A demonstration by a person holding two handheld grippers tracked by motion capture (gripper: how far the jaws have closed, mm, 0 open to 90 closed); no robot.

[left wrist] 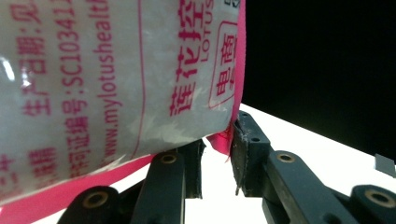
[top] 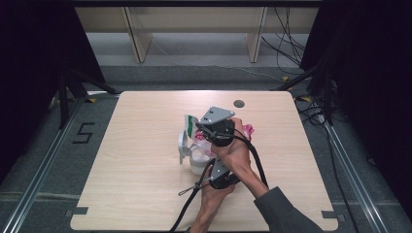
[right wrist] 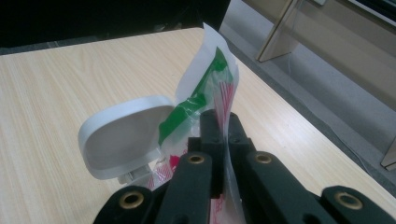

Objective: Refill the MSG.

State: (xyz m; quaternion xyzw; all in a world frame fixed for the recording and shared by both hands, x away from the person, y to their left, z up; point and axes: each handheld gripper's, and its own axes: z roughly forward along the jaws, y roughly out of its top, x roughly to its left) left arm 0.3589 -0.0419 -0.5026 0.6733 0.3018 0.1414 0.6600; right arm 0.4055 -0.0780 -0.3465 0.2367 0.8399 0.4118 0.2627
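Note:
A clear plastic bag (top: 191, 122) with a green strip and pink print hangs over a white container (top: 197, 164) whose lid (top: 183, 145) stands open. My right gripper (top: 200, 128) holds the bag's top from the right. In the right gripper view its jaws (right wrist: 219, 122) are shut on the film (right wrist: 210, 79), with the white lid (right wrist: 121, 135) to their left. My left gripper (top: 207, 166) sits nearer the person, pointing at the container. In its own view the bag (left wrist: 116, 70) hangs close overhead. Its pink lower corner lies between my slightly parted left gripper (left wrist: 219, 154) jaws, against the right one.
The pale wooden table (top: 136, 160) has bare surface all around the container. A dark round grommet (top: 238, 103) sits near its far edge. The two forearms cross at the front middle. Black cables trail off the near edge, and shelf legs stand beyond the table.

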